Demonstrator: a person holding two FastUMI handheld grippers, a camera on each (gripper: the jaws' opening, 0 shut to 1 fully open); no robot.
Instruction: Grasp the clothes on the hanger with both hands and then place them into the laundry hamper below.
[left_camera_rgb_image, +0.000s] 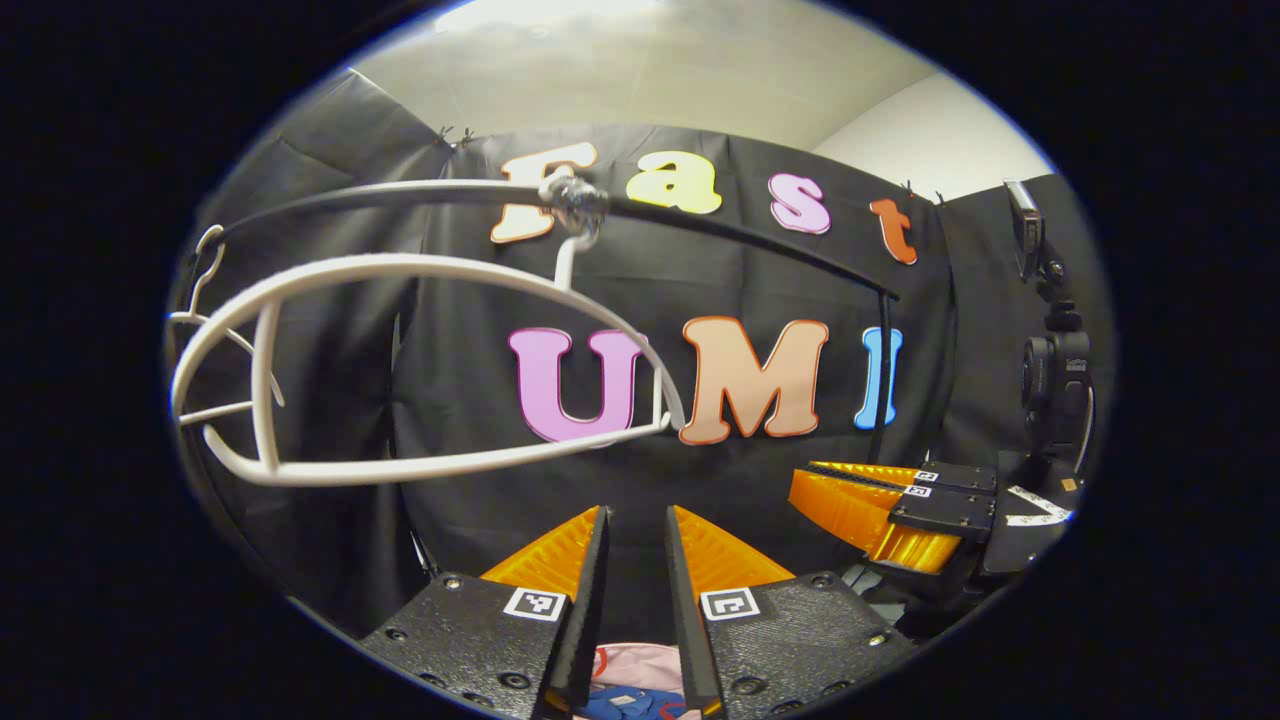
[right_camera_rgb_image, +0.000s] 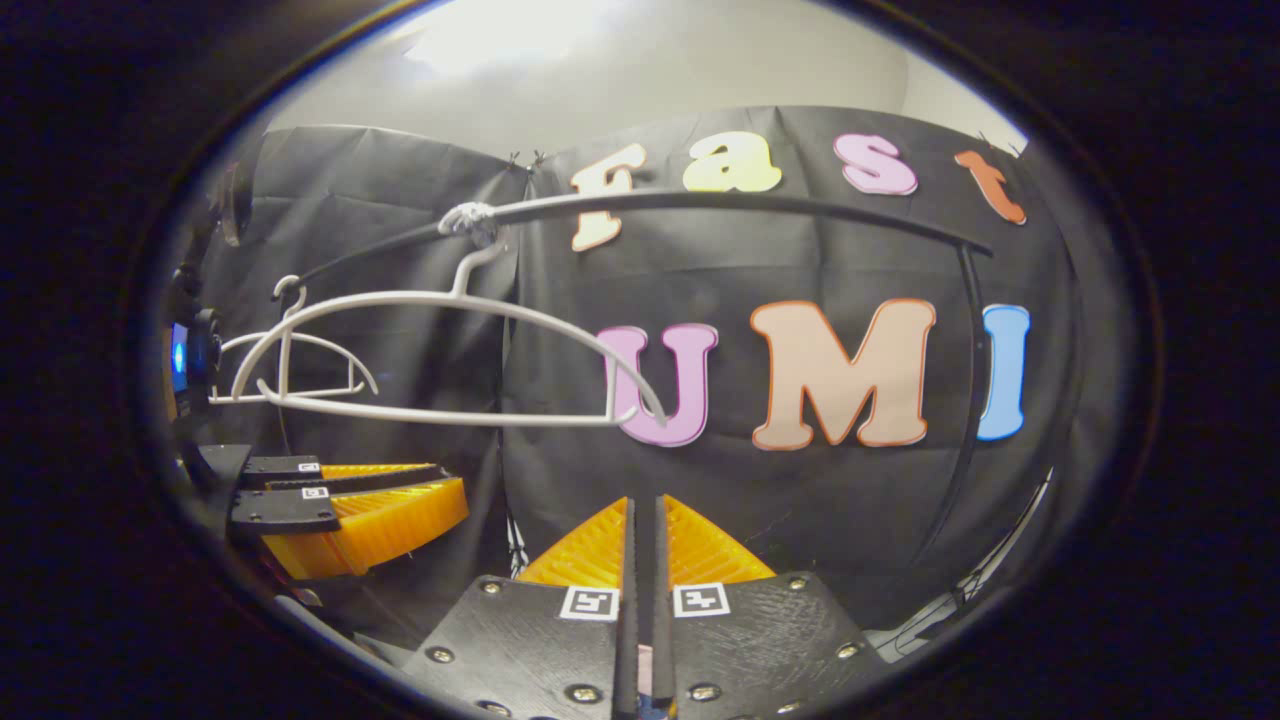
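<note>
The white plastic hanger (left_camera_rgb_image: 400, 370) hangs bare from the black rail (right_camera_rgb_image: 720, 205). My left hand-held gripper (left_camera_rgb_image: 636, 530) stands slightly spread above pink-and-blue clothes (left_camera_rgb_image: 630, 685); my right hand-held gripper (right_camera_rgb_image: 643, 520) is pressed together. Spread both hand-held grippers fully before withdrawing.

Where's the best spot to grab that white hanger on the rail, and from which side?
Probably the straight bottom bar of the hanger: it is thin, runs level and has open space above and below. Come from the front, fingers above and below the bar. Its hook sits over the rail, so lifting should free it. The right gripper looks nearly closed and would need opening.
</note>
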